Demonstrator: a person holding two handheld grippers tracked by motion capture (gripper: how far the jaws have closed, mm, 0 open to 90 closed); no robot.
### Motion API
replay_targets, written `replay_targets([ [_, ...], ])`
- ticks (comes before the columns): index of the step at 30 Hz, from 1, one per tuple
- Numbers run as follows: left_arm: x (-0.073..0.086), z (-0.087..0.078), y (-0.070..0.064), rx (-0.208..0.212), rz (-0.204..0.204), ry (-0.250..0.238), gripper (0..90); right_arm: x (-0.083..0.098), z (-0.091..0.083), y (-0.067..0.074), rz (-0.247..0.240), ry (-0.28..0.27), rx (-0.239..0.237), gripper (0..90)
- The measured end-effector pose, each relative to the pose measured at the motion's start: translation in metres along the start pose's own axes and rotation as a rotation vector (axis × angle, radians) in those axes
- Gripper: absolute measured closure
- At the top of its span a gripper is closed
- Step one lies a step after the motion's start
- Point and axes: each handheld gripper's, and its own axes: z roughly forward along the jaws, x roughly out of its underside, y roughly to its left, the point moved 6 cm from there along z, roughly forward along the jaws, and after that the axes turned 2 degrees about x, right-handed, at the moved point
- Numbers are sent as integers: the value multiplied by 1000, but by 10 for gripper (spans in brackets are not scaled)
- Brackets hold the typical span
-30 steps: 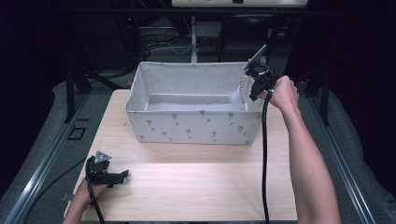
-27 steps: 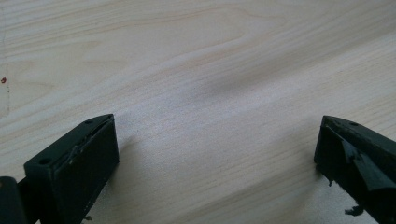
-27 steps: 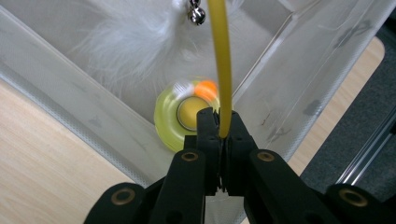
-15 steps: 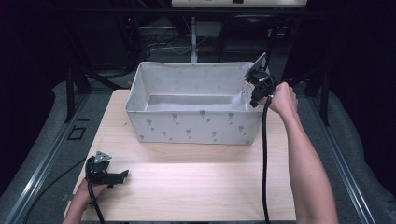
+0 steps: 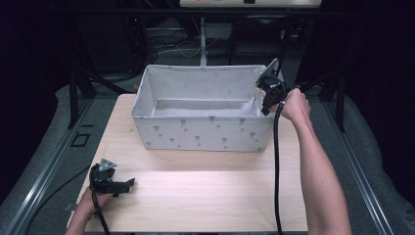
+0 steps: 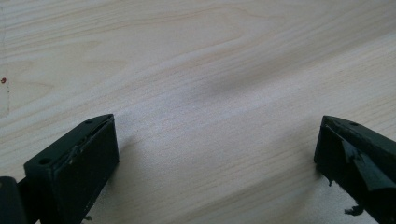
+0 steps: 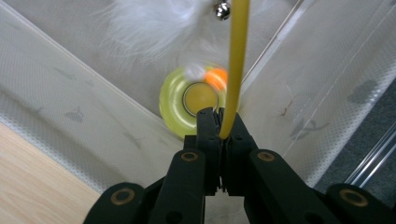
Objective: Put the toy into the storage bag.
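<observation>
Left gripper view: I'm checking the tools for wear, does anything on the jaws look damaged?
Yes. The pad on one jaw of the left gripper looks frayed: ragged black shreds hang off its lower edge near the wooden table. The other jaw's edge looks slightly chipped.

Yellow stick cut off at top edge, right gripper view; white feathers blurred, upper centre; orange bead smeared.

Pale wooden bench; grey fabric bin with small printed motifs stood at its far half; right claw was held at the bin's right far corner, tilted downward over the rim; left claw rested on the bench's near left corner, hand behind it.
</observation>
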Motion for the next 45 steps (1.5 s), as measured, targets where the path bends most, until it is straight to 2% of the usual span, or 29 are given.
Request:
replay_targets([
  [8, 0, 0, 0, 0, 0, 0, 0, 2, 3, -2, 13, 12, -8, 877],
  [13, 0, 0, 0, 0, 0, 0, 0, 2, 1, -2, 21, -1, -14, 860],
  [20, 0, 0, 0, 0, 0, 0, 0, -1, -19, -5, 45, -71, -34, 723],
  [26, 0, 0, 0, 0, 0, 0, 0, -2, -38, -5, 56, -131, -39, 549],
  [31, 0, 0, 0, 0, 0, 0, 0, -4, -57, -1, 44, -166, -43, 417],
  [34, 0, 0, 0, 0, 0, 0, 0, -4, -66, 5, 26, -187, -27, 334],
  [35, 0, 0, 0, 0, 0, 0, 0, -4, -69, 7, 15, -190, -36, 310],
  [39, 0, 0, 0, 0, 0, 0, 0, -5, -85, 15, 2, -248, -34, 221],
  [45, 0, 0, 0, 0, 0, 1, 0, -1, -105, 32, -48, -289, -23, 142],
])
